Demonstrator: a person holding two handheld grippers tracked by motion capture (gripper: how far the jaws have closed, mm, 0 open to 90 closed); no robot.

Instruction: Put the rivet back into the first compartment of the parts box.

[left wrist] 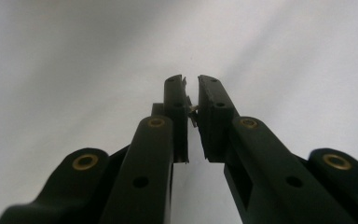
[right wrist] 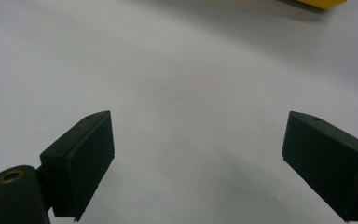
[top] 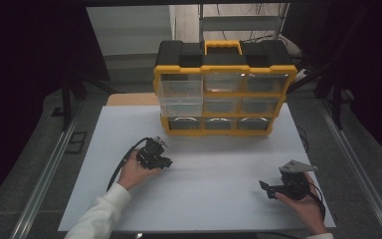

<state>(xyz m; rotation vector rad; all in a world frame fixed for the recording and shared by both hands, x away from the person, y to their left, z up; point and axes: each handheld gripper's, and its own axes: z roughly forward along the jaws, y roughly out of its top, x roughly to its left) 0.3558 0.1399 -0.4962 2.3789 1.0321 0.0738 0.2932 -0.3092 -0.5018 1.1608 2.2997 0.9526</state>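
From above we cannot see it, but our left gripper (left wrist: 192, 93) pinches a tiny metallic piece (left wrist: 192, 110); our right gripper (right wrist: 196, 154) gapes wide, empty.

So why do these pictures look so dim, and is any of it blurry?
High view: dark surroundings, light falling on the white table and yellow organizer. Left gripper view: near parts of the left gripper are soft. Right gripper view: the right gripper casts a faint shadow on the table.

White table (top: 209, 189); yellow-black drawer organizer (top: 224, 89) upright at far edge, one drawer (top: 180, 97) protruding.
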